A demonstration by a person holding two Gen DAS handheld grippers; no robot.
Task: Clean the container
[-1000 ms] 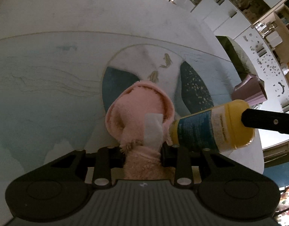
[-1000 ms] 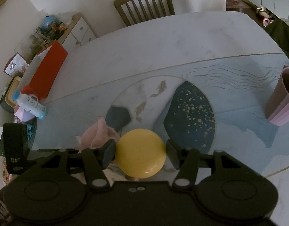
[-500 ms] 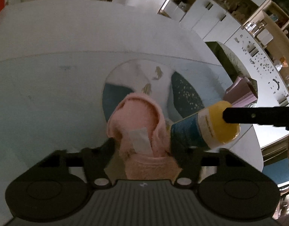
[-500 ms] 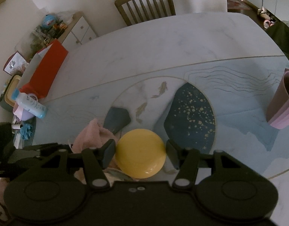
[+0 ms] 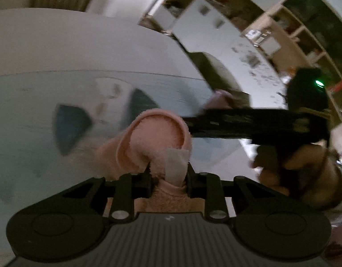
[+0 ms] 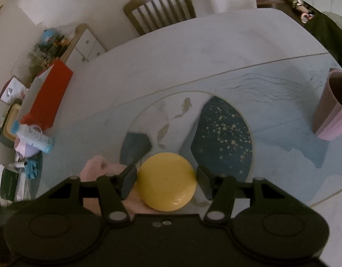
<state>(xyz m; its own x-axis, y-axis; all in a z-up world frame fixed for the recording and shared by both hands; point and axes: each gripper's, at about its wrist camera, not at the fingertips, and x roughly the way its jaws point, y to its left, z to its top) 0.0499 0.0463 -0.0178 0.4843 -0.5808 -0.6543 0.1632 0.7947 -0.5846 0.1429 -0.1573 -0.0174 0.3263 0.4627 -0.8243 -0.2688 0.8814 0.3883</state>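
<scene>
While my left gripper [image 5: 168,173] clenches a bunched pink towel [image 5: 153,138], its white tag pinched between the jaws, that view is smeared with blur and I read little else from it sharply. Across its right side runs the black body of my right gripper [image 5: 255,125], gripped by a hand [image 5: 289,169], and it blocks whatever lies behind it; the container does not show there.

From the right wrist camera I see the right gripper [image 6: 165,179] with its fingers [image 6: 127,179] clamped on either side of a yellow-ended container [image 6: 166,178], the round yellow end facing the camera. It is held near the table's [image 6: 193,44] near edge, just in front of the dark painted shapes and fish motifs on the tabletop. The pink towel [image 6: 97,166] peeks out just left of the container, partly hidden by the left finger; whether they touch I cannot tell.

Around them: a pink ribbed cup [image 6: 333,106] stands near the right edge, well apart from the container. At the left edge sit a red box [image 6: 48,91] and a blue-capped bottle [image 6: 35,135] lying tilted over clutter. A wooden chair [image 6: 159,6] stands behind the far edge.
</scene>
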